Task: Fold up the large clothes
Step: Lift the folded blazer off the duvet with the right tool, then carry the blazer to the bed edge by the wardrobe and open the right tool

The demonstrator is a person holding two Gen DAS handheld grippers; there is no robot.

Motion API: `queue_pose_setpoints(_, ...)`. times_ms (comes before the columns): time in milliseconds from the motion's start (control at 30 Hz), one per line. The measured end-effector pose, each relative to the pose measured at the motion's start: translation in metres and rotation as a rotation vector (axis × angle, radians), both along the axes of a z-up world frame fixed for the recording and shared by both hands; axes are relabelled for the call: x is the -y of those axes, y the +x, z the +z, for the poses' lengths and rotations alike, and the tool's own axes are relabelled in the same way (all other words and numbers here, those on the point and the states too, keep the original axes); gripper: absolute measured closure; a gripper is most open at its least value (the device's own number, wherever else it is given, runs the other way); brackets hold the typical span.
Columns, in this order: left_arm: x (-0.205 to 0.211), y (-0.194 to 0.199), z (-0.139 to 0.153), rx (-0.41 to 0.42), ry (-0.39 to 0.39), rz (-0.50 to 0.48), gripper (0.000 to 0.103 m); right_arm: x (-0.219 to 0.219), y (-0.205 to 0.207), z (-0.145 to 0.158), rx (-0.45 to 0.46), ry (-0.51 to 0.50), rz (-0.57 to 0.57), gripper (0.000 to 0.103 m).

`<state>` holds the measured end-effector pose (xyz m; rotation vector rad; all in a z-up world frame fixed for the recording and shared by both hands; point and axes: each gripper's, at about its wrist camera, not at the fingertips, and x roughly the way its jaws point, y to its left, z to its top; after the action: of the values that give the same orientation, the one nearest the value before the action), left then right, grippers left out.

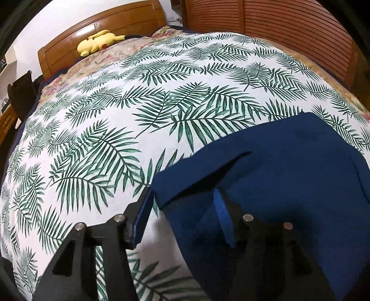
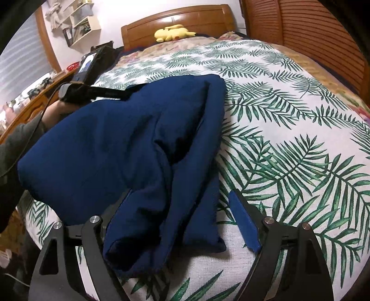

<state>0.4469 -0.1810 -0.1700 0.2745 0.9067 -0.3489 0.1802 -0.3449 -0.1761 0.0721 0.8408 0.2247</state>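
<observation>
1. The garment (image 2: pixel 129 143), a big navy piece, lies bunched on the near part of the bed (image 2: pixel 289 120), over the palm-leaf cover (image 1: pixel 115 120)

2. The left gripper (image 1: pixel 185 203) stands released: its pads are apart and a folded corner of the navy cloth sits between them, touching the right pad or close to it, with no squeeze that I can see

3. The right gripper (image 2: pixel 182 208) is wide open too; a thick roll of the garment lies between its fingers, against the left finger and clear of the right pad (image 2: pixel 245 224)

4. The cloth looks soft, thick and limp, probably fleece or heavy knit. I judge it light enough to lift but prone to sag and drag, so it wants two holds well apart

5. The best holds would be the clean edges: the folded corner by the left gripper, and the hem end of the roll near the right gripper. A pinch in the middle of the bulk would likely catch several layers

6. The bed's near edge is just below both grippers, so cloth may slip off that way

7. Open room lies ahead and to the right. The plush toy (image 2: pixel 173 32) by the headboard (image 2: pixel 180 18) is well apart, and the louvred doors (image 2: pixel 312 41) stand beyond the far side
</observation>
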Motion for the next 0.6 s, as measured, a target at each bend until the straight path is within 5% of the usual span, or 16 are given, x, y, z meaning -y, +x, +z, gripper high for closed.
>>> queue_pose_setpoints(200, 0.003, 0.003, -0.001, -0.011, 0.009, -0.013, 0.048, -0.003, 0.001, -0.002, -0.003, 0.009, -0.002, 0.02)
queue_pose_setpoints(300, 0.002, 0.003, -0.001, -0.023, -0.001, -0.03, 0.053, -0.004, 0.002, -0.002, -0.005, 0.067, 0.026, 0.038)
queue_pose_setpoints(400, 0.0, 0.005, 0.001, -0.054, -0.033, -0.052, 0.067, -0.004, -0.002, -0.002, 0.006, 0.118, 0.031, 0.053)
queue_pose_setpoints(467, 0.0, 0.004, 0.007, -0.053, -0.026, -0.063, 0.087, -0.004, -0.007, 0.001, 0.028, 0.141, 0.031, 0.067)
queue_pose_setpoints(600, 0.001, -0.009, 0.03, 0.002, -0.006, -0.067, 0.097, -0.005, -0.012, 0.015, 0.093, 0.145, 0.038, 0.076)
